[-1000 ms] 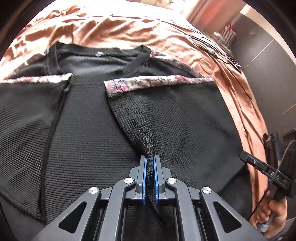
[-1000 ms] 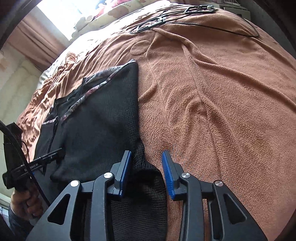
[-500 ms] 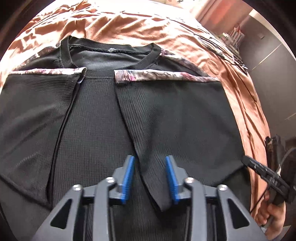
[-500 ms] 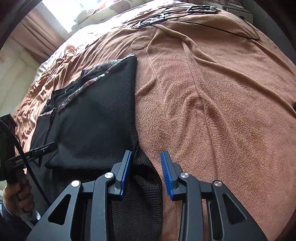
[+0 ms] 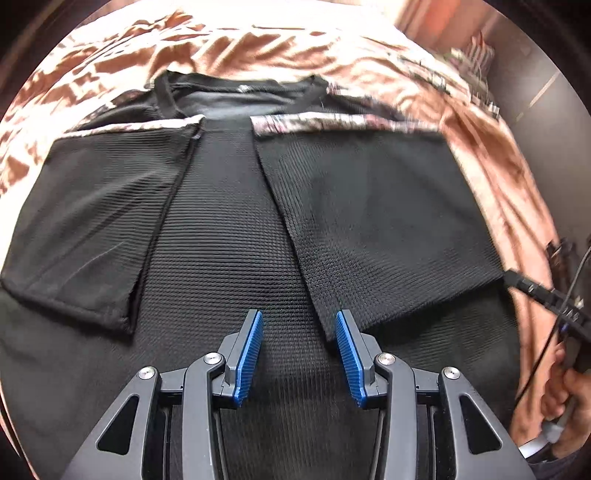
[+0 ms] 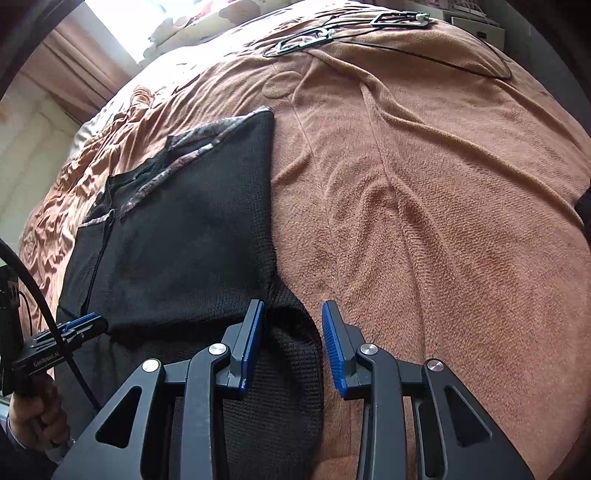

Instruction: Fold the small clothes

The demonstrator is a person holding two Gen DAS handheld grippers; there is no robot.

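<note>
A black ribbed shirt (image 5: pixel 221 229) with floral trim lies flat on the brown bedspread, collar at the far side. Both sleeves are folded in over the body: the left flap (image 5: pixel 92 229) and the right flap (image 5: pixel 376 221). My left gripper (image 5: pixel 298 354) is open and empty, just above the shirt's middle, near the tip of the right flap. The shirt also shows in the right wrist view (image 6: pixel 184 236). My right gripper (image 6: pixel 291 343) is open and empty over the shirt's right edge, where it meets the bedspread (image 6: pixel 443 221).
Black clothes hangers (image 6: pixel 351 29) lie on the bedspread at the far side. The right gripper's body (image 5: pixel 546 299) shows at the right edge of the left wrist view, the left gripper's body (image 6: pixel 55 347) at the left of the right wrist view.
My left gripper let go of the right sleeve flap, opened and drew back. The flap now lies flat on the shirt. My right gripper stayed open and shifted slightly.
</note>
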